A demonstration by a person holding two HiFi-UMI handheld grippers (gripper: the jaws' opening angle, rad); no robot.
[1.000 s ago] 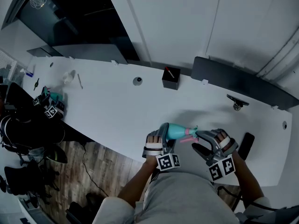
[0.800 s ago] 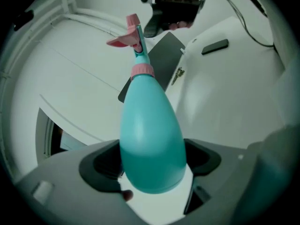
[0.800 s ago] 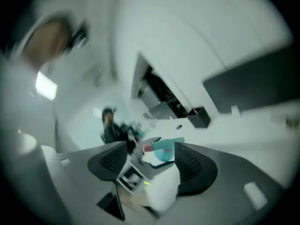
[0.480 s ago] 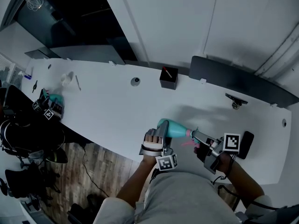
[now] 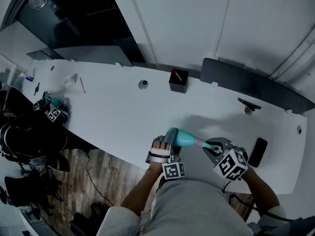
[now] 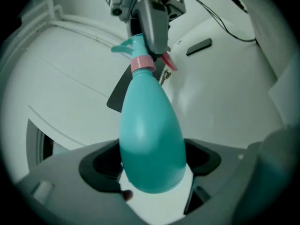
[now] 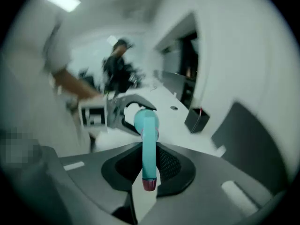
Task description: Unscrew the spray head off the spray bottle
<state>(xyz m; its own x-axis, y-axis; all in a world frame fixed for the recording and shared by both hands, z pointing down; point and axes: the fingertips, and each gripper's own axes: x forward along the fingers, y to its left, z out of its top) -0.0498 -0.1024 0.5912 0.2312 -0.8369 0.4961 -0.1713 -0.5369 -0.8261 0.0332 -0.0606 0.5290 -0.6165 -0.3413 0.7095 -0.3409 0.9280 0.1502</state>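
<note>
My left gripper (image 6: 151,168) holds as before, jaws clamped on the fat base of the teal spray bottle (image 6: 149,125), which lies roughly level above the near edge of the white table (image 5: 118,112). My right gripper (image 7: 149,170) has re-set: its jaws, wide half a second ago, have just closed onto the spray head (image 7: 147,139) — a fresh grip, I judge, for the next unscrewing turn.

The left gripper (image 6: 150,170) is clamping the broad base of a teal spray bottle (image 6: 150,130), which is pointing away over the white desk (image 6: 70,78). Beyond the pink collar (image 6: 142,63), the right gripper (image 6: 152,34) is gripping the spray head (image 6: 129,45), its jaws having just been closing on it. A dark phone (image 6: 199,45) is lying on the desk beyond.
</note>
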